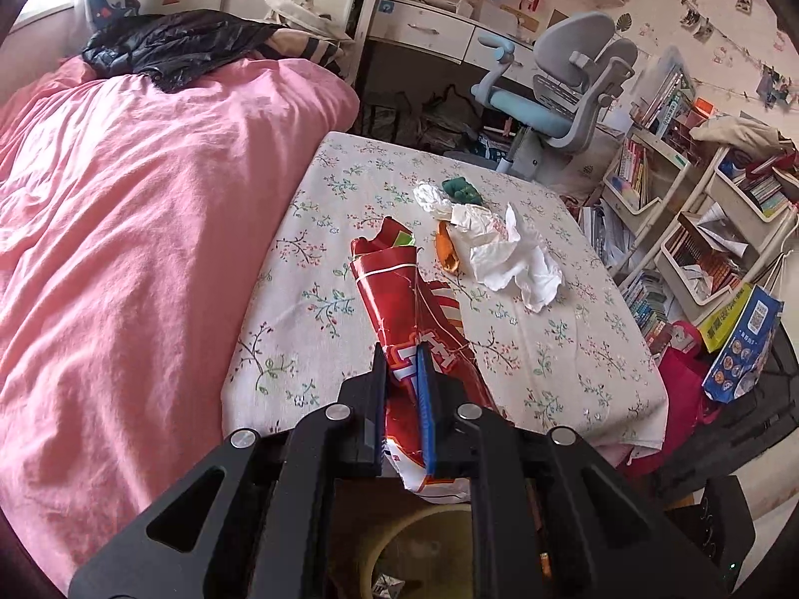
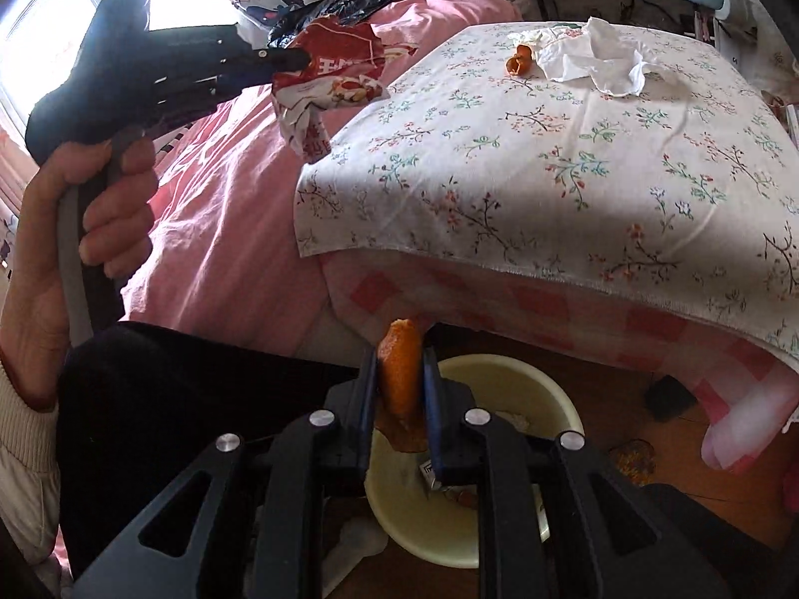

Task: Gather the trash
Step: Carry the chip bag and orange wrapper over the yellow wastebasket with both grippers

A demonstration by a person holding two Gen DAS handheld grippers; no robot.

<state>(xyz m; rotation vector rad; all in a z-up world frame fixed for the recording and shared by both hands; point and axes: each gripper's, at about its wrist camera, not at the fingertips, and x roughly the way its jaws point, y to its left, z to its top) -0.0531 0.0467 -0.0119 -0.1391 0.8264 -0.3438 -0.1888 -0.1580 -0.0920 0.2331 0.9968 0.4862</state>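
Observation:
My left gripper point(image 1: 403, 349) is shut on a crumpled red snack bag point(image 1: 399, 294) and holds it above the near edge of the floral cloth point(image 1: 549, 349). In the right wrist view the left gripper point(image 2: 294, 57) holds the bag point(image 2: 334, 80) in the air at the upper left. My right gripper point(image 2: 399, 354) is shut on an orange peel point(image 2: 399, 374), above a cream trash bin point(image 2: 514, 374) on the floor. On the cloth lie crumpled white tissues point(image 1: 509, 249), another orange peel point(image 1: 447, 252) and a green crumpled scrap point(image 1: 462, 189).
A bed with a pink duvet point(image 1: 125, 224) lies left, with a black jacket point(image 1: 175, 45) on it. A grey-blue desk chair point(image 1: 559, 95) and shelves of books point(image 1: 674, 229) stand behind and right. The bin point(image 1: 424, 549) shows under the left gripper.

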